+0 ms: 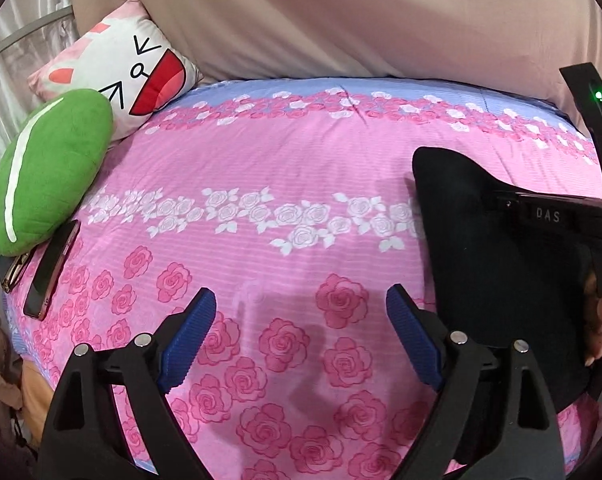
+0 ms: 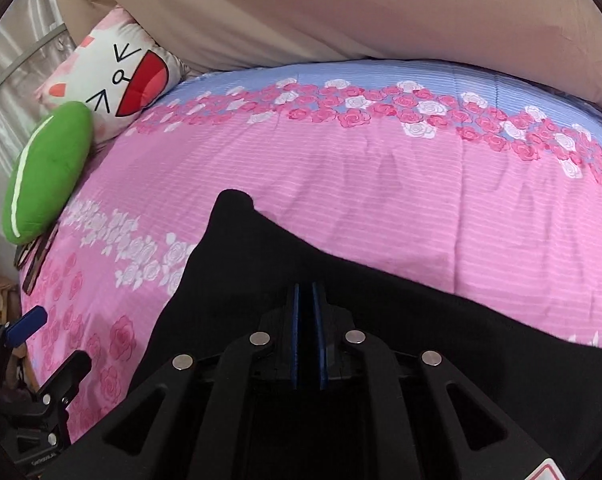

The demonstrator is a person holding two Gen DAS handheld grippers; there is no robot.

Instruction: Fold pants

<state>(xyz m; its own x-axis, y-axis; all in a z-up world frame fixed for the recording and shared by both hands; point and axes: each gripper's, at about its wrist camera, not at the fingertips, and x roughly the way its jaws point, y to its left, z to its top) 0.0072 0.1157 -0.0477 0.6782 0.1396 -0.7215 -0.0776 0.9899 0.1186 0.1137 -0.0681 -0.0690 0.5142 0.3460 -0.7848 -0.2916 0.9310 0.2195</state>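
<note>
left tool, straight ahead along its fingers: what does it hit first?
Likely the bedsheet. The left tool is open and empty over bare sheet, black pants off to its right. Depth unclear; far beyond is a beige cloth.

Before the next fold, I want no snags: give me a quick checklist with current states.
1. Right hand-held gripper shut on the black pants: ok.
2. Left hand-held gripper open, empty: ok.
3. Left one gripping the pants: not ok.
4. Phone and glasses apart from the pants: ok.
5. Green cushion off the fold area: ok.
6. Pants lying flat, legs aligned: cannot tell.
</note>
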